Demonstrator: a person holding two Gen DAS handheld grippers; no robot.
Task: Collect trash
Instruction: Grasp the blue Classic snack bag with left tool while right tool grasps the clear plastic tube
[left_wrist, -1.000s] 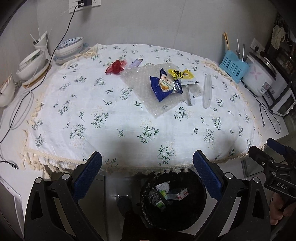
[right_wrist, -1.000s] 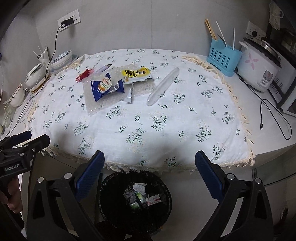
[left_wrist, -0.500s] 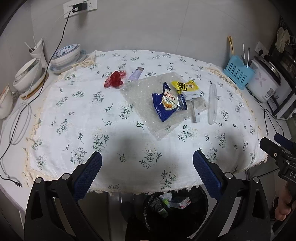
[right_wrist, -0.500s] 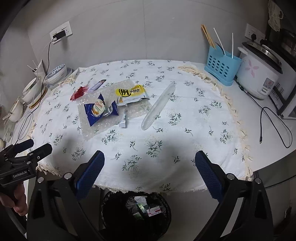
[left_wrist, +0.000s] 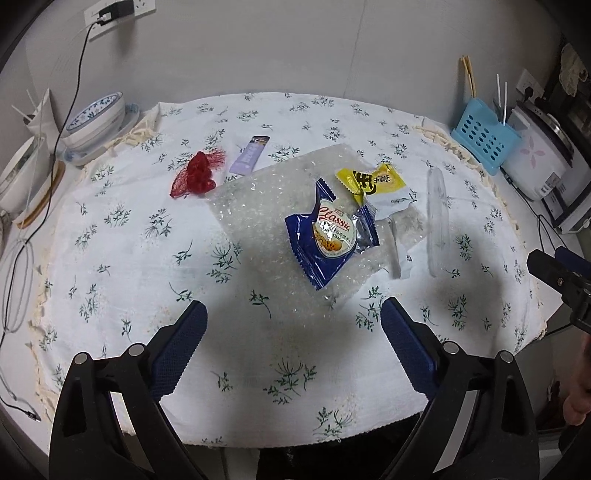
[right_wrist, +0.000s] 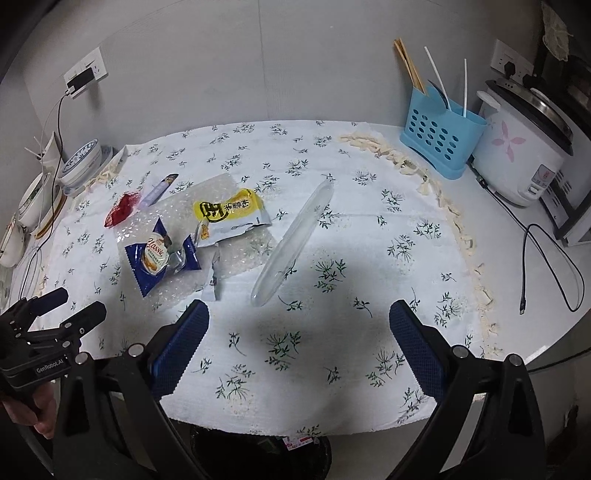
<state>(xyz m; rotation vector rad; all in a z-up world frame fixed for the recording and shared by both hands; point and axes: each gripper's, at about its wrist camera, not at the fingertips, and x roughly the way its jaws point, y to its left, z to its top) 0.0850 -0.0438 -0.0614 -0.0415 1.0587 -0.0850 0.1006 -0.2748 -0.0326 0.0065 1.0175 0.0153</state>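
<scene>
Both sets of jaws gape wide and hold nothing: the left gripper (left_wrist: 293, 328) and right gripper (right_wrist: 299, 328) hover over the worktop's near edge, apparently lining up a first pick. The blue wrapper (left_wrist: 332, 236) and yellow wrapper (left_wrist: 380, 184) lie on bubble wrap (left_wrist: 266, 206) mid-worktop, a clear tube (right_wrist: 295, 243) beside them. The bin (right_wrist: 295, 450) waits under the near edge, handy for drops.
</scene>
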